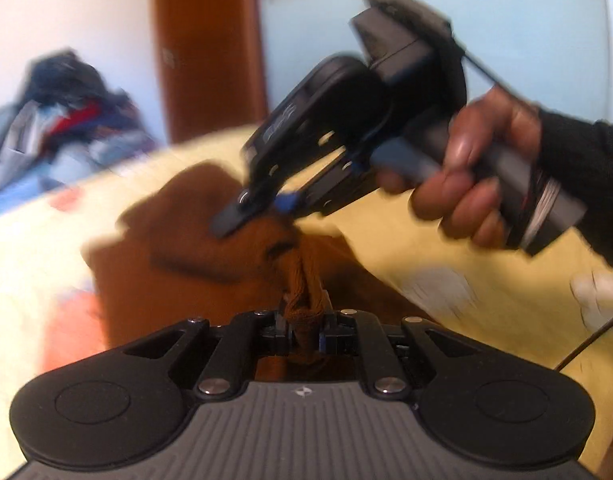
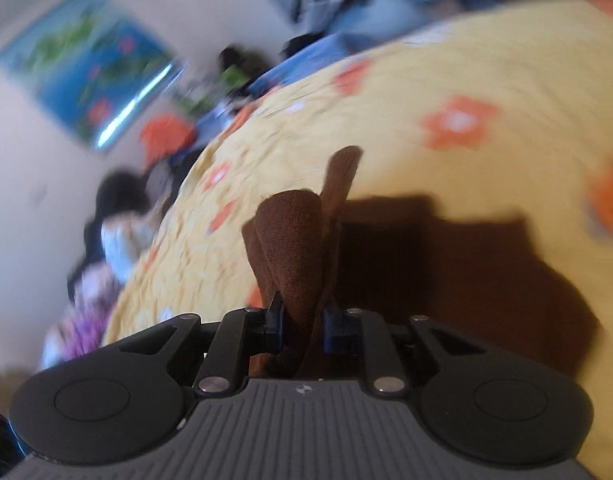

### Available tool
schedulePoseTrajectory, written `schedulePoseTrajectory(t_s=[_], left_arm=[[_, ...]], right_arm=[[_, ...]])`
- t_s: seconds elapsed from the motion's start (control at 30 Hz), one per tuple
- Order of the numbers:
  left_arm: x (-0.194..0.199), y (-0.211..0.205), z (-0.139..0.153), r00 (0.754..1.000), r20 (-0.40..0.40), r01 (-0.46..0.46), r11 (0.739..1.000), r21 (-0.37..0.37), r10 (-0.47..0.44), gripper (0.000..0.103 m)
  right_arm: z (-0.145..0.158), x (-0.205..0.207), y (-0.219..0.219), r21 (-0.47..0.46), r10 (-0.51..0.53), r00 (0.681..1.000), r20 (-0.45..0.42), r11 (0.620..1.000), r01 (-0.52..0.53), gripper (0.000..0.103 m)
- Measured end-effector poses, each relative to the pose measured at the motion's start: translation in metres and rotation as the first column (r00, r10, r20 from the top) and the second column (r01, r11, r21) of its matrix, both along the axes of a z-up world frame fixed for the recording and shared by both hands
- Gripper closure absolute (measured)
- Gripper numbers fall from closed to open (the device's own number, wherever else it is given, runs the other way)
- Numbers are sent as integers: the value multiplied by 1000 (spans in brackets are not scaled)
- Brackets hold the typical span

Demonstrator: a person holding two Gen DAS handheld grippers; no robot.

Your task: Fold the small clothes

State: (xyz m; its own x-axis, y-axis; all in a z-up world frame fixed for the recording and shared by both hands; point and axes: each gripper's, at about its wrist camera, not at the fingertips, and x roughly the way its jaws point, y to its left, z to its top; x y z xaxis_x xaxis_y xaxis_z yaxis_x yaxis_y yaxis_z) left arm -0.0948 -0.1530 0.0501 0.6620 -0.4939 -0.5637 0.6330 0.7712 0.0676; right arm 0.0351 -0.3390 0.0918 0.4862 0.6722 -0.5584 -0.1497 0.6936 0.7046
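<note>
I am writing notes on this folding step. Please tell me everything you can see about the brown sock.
The brown sock is a soft knitted piece, rust-brown, ribbed at the bunched edge. It hangs lifted above the yellow flowered bedcover, not spread flat. The left gripper has its jaws shut on one bunched end; the right gripper pinches another part, with a rounded end sticking out beyond it. Both views are blurred, so finer detail is unclear.

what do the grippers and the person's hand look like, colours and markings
Both tools match: the left gripper and right gripper have matte black linkage arms with silver rivets, blue finger mounts and a ribbed grey base bearing a small logo. Seen from the left wrist, the right gripper has a grey handle and a thin black cable. The bare right hand emerges from a black sleeve.
</note>
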Motion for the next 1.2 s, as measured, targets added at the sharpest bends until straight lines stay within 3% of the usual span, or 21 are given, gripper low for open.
schedulePoseTrajectory(t_s=[0.1,0.13,0.17,0.23,0.27,0.3,0.37,0.4,0.43,0.47,0.57,0.63,0.67,0.73,0.77,0.8,0.87,1.0,1.07,1.2], left_arm=[[-11,-1,-15,998,-31,57,998,42,-55,89],[-16,4,-14,998,-13,64,997,51,-63,87],[-20,12,-10,998,13,61,997,52,-61,79],[-22,31,-1,998,52,32,998,44,-35,46],[-24,40,2,998,68,11,999,35,-13,18],[-27,50,4,996,92,-12,1000,26,10,8],[-31,61,10,989,134,-65,997,37,60,8],[-31,64,12,987,137,-96,994,49,88,8],[-29,70,13,983,136,-128,990,55,119,8],[-28,75,15,978,138,-164,985,56,155,8],[-21,91,15,965,125,-236,971,46,229,8],[-11,107,17,959,74,-274,962,3,273,8],[-3,115,18,958,30,-286,958,-25,286,8],[15,128,23,954,-45,-300,951,-78,297,8],[25,131,24,953,-82,-298,948,-114,290,8],[36,136,23,949,-125,-306,939,-155,289,8],[64,146,18,930,-235,-336,912,-236,282,8],[126,163,-8,834,-501,-454,804,-383,233,9],[148,164,-20,793,-579,-492,763,-420,193,9],[181,152,-41,744,-663,-487,749,-449,86,9]], right_arm=[[-48,-16,-33,32,-117,989,-88,992,120,63],[-55,-19,-38,81,-119,989,-89,989,126,64],[-58,-20,-40,130,-119,989,-87,983,129,58],[-56,-18,-39,173,-110,993,-50,978,117,40],[-54,-14,-35,165,-102,994,-38,981,107,30],[-54,-8,-30,152,-91,995,-35,984,95,28],[-54,4,-20,111,-75,997,-33,991,78,33],[-53,9,-14,73,-58,998,-35,996,61,58],[-54,13,-10,25,-34,999,-37,999,35,74],[-51,14,-9,-6,-26,999,-19,1000,26,81],[-41,-2,-28,-3,-37,998,58,999,37,82],[-60,-6,-42,-22,-84,996,29,996,85,83],[-72,-7,-48,8,-106,994,21,994,106,89],[-77,-11,-56,109,-143,990,9,984,141,77],[-72,-15,-59,125,-163,987,13,979,160,63],[-65,-19,-62,126,-193,980,42,974,186,34],[-52,-27,-70,89,-271,955,124,961,261,4],[-49,-9,-71,-16,-272,958,92,961,275,6],[-55,8,-60,-63,-239,968,71,968,243,6],[-65,23,-42,-101,-196,979,51,975,200,6]])
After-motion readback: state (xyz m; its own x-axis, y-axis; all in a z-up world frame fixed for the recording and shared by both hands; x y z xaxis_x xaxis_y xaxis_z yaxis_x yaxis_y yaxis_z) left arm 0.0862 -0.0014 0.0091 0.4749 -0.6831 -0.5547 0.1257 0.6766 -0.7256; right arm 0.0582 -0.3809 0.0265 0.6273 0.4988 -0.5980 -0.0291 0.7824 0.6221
